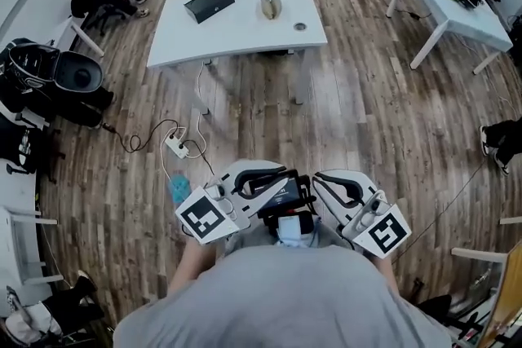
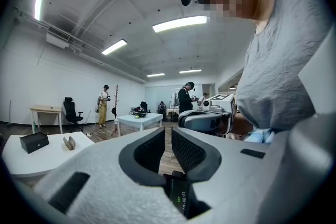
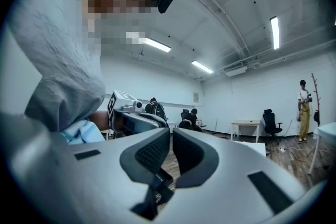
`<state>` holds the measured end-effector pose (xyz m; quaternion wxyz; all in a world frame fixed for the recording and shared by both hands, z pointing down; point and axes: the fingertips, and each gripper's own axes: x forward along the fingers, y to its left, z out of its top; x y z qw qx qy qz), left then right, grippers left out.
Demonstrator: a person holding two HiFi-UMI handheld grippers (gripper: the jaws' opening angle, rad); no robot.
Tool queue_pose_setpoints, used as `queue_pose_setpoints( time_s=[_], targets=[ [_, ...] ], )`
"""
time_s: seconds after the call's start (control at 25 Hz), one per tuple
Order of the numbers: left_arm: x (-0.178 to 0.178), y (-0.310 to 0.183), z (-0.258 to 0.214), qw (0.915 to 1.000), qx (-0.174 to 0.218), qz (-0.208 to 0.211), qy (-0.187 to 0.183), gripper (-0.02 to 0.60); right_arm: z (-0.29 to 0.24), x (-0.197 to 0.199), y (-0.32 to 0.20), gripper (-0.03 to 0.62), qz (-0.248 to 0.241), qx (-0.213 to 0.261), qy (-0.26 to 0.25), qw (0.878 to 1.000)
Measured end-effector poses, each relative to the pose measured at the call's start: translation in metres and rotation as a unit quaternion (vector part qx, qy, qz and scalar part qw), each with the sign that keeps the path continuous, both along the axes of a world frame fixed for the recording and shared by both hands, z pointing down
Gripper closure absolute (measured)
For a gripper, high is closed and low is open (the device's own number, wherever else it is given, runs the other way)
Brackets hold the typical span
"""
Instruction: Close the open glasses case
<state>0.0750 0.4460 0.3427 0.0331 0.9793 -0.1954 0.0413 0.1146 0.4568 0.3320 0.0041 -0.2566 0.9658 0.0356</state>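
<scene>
The open glasses case (image 1: 271,6), tan and spread like a shell, lies on the white table (image 1: 236,41) far across the room. In the left gripper view the glasses case (image 2: 69,142) shows small at the lower left. My left gripper (image 1: 281,174) and right gripper (image 1: 320,178) are both held close to the person's chest, far from the table, with their tips pointing toward each other. The left gripper (image 2: 167,134) has its jaws nearly together with nothing between them. The right gripper (image 3: 171,136) stands the same way, holding nothing.
A black box (image 1: 209,2) and a small round object (image 1: 300,27) share the table with the case. A power strip (image 1: 175,144) with cables lies on the wood floor between me and the table. Another white table (image 1: 457,4) stands at the right; chairs and seated people are at the left.
</scene>
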Motion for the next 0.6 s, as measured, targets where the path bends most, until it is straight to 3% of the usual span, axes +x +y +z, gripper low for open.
queue_pose_setpoints(
  time_s=[0.6],
  targets=[
    [-0.035, -0.02, 0.002, 0.9998, -0.002, -0.02, 0.004, 0.545, -0.001, -0.032, -0.018, 0.56, -0.024, -0.008, -0.001, 1.0]
  ],
)
